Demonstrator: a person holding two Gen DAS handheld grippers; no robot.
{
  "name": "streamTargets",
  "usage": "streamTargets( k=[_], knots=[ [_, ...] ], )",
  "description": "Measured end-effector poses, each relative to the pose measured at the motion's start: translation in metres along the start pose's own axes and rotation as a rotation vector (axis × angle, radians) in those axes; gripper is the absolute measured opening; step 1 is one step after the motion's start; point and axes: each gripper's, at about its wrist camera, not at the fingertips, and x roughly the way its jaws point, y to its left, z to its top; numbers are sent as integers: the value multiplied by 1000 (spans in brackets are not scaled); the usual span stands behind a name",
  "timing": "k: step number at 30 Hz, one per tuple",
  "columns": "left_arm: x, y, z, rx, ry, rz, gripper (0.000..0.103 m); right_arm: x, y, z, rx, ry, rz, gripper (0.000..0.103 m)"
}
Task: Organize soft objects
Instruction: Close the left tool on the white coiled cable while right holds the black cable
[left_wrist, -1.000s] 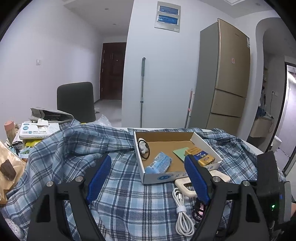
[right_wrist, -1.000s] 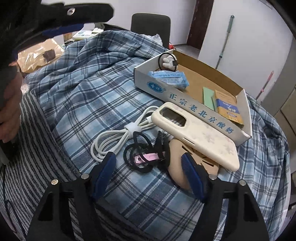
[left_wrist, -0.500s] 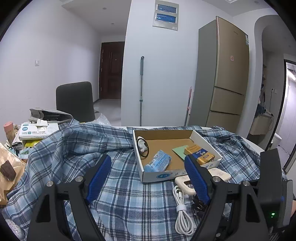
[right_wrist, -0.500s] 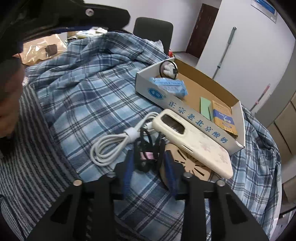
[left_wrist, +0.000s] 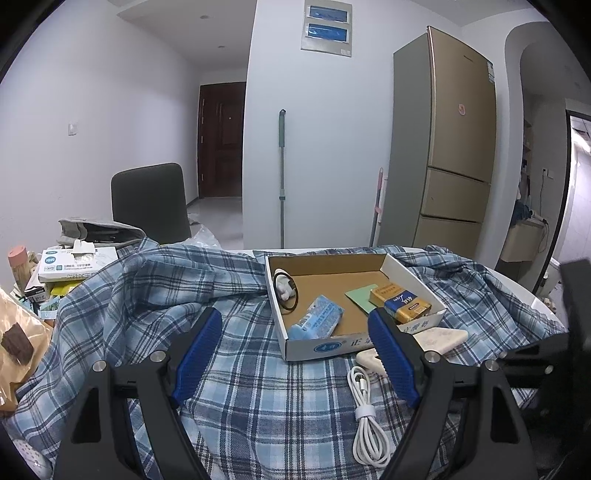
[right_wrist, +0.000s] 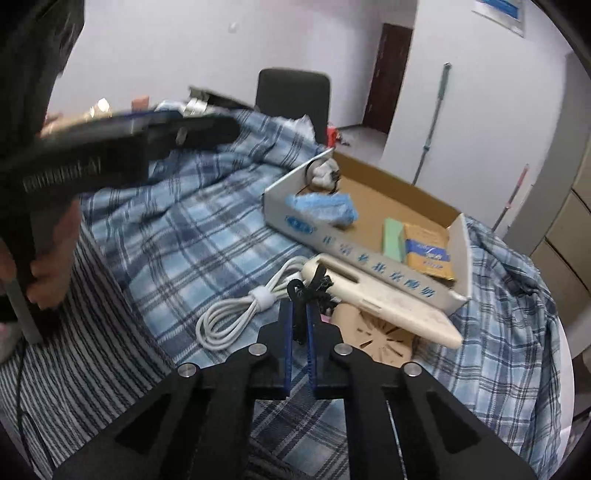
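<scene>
Blue plaid cloth (left_wrist: 258, 387) covers the bench in the lower half of both views, with a shallow cardboard box (left_wrist: 314, 347) at centre holding a blue tissue pack (left_wrist: 314, 323) and a yellow packet (left_wrist: 400, 304). Low in the centre of the right wrist view, the right tool (right_wrist: 300, 306) is clenched on a black hair tie (right_wrist: 308, 288), which sits just above the white cable (right_wrist: 236, 314) and beside the cream phone case (right_wrist: 388, 302). At the bottom of the left wrist view, the left tool (left_wrist: 295, 354) hangs released with nothing between its blue pads.
</scene>
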Motion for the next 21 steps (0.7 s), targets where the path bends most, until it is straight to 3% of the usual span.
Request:
streamTargets(
  k=[7,13,21],
  knots=[
    [-1,-1,-1,2,-2,3,83,-38,-18,6,66,-129,1,6],
    [2,-4,-2,20,10,1,83,-60,-34,1,142,-204,-61,6],
    [8,-14,-8,68,39,-9,83,-48,-47,-20,204,-207,-169,6]
  ],
)
